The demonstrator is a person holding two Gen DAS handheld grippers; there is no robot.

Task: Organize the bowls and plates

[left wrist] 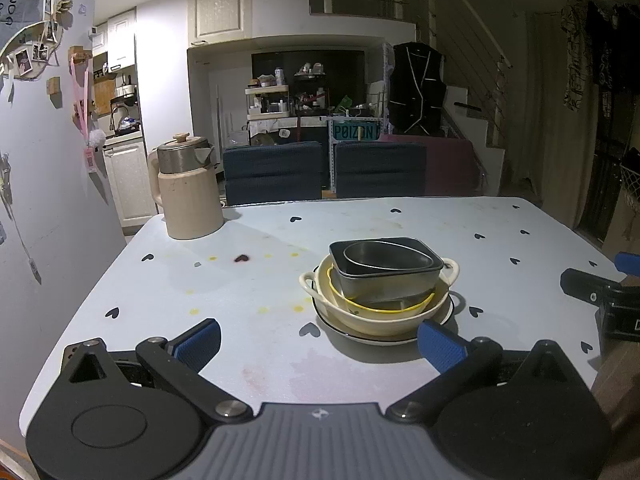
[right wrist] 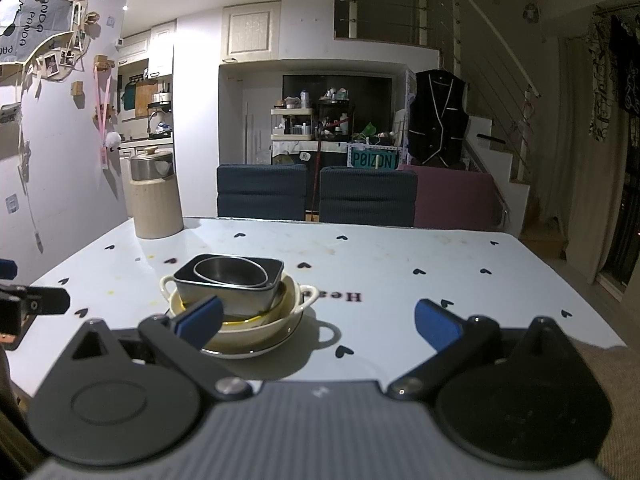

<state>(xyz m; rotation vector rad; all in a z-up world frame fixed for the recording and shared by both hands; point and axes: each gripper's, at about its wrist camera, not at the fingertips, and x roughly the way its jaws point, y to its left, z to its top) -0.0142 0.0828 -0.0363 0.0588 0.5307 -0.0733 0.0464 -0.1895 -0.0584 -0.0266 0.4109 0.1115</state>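
Behind your worktop (right wrist: 400, 256) a teal sign (right wrist: 373, 160) reads "POIZON"; beside the stacked bowls (right wrist: 236, 292), "Hea" is printed. Both tools, left (left wrist: 319, 340) and right (right wrist: 318, 320), gape empty.

Left gripper (left wrist: 319, 340) spread wide, empty, level, low over near table (left wrist: 260, 240) edge. Right gripper (right wrist: 319, 322) likewise wide open, empty, level, beside the left, over same edge.

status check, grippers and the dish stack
Left gripper open, right gripper open, both empty. Dish stack nested on plate, untouched. Kettle far off, nothing blocking.
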